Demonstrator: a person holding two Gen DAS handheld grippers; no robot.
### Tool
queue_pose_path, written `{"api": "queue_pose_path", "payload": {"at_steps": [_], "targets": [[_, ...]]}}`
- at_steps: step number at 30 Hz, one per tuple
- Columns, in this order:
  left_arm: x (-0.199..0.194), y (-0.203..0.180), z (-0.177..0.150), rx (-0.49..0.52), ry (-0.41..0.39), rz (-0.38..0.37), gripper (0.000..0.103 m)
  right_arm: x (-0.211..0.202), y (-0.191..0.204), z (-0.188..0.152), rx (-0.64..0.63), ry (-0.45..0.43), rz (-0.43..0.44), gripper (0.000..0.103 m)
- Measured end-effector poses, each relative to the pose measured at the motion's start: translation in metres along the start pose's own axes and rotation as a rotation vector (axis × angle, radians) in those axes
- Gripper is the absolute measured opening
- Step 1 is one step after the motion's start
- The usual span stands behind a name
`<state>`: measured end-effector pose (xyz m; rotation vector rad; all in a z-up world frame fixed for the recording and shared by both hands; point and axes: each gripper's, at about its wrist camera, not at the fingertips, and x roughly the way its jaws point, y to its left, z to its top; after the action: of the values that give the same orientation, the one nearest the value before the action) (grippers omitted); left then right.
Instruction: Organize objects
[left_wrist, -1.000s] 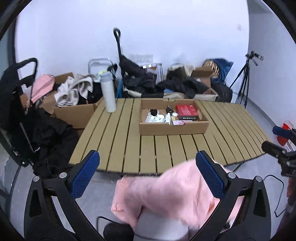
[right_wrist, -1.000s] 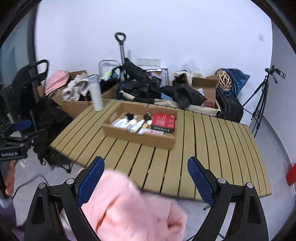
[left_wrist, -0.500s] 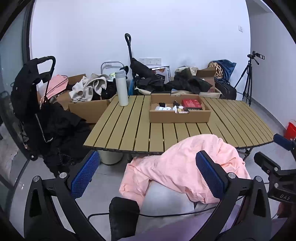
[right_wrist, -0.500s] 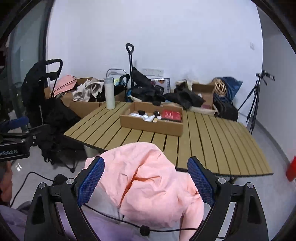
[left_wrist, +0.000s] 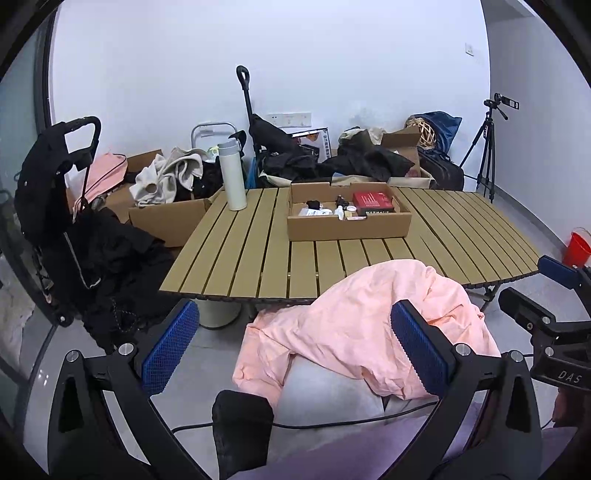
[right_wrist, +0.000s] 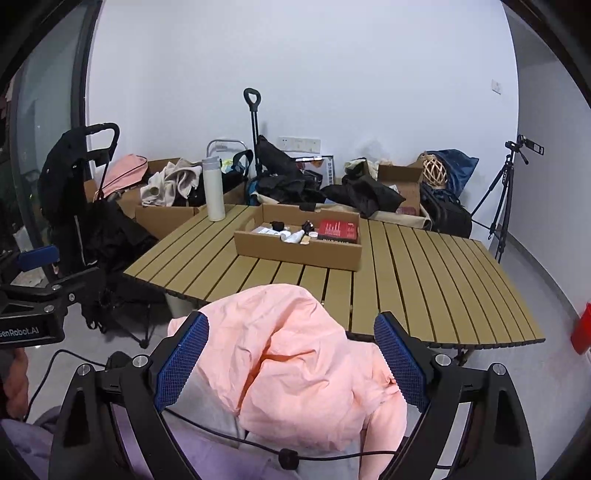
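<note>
A pink garment (left_wrist: 362, 325) lies crumpled over a person's grey-trousered knees, in front of the slatted wooden table (left_wrist: 258, 251). My left gripper (left_wrist: 293, 310) hangs open above it, and its blue pads (left_wrist: 170, 347) touch nothing. My right gripper (right_wrist: 291, 319) is open too, with the pink garment (right_wrist: 295, 354) below and between its fingers but not gripped. On the table stands an open cardboard box (left_wrist: 347, 229) holding a red box (left_wrist: 373, 203) and small bottles. A white flask (left_wrist: 232, 177) stands upright at the table's back left.
Behind the table are cardboard boxes with clothes (left_wrist: 166, 177), black bags (left_wrist: 295, 158) and a trolley handle (left_wrist: 243, 85). A black stroller (left_wrist: 59, 192) stands at the left, a tripod (left_wrist: 487, 147) and a red bucket (left_wrist: 576, 247) at the right. A black cable (right_wrist: 258, 446) crosses the lap.
Both grippers have drawn back from the table and stay open. The pink garment, blurred and moving one second ago, now rests still on the knees.
</note>
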<state>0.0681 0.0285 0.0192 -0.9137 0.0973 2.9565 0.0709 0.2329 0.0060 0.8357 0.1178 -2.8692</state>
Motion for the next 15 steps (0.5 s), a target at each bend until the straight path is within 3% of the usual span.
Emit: {"api": "queue_pose_path", "payload": {"at_steps": [15], "targets": [[0.0029,0.0030,0.0003,-0.002,0.016,-0.003,0.103,0.0036,-0.0021,-0.0007,0.012,0.018,-0.011,0.093]]}}
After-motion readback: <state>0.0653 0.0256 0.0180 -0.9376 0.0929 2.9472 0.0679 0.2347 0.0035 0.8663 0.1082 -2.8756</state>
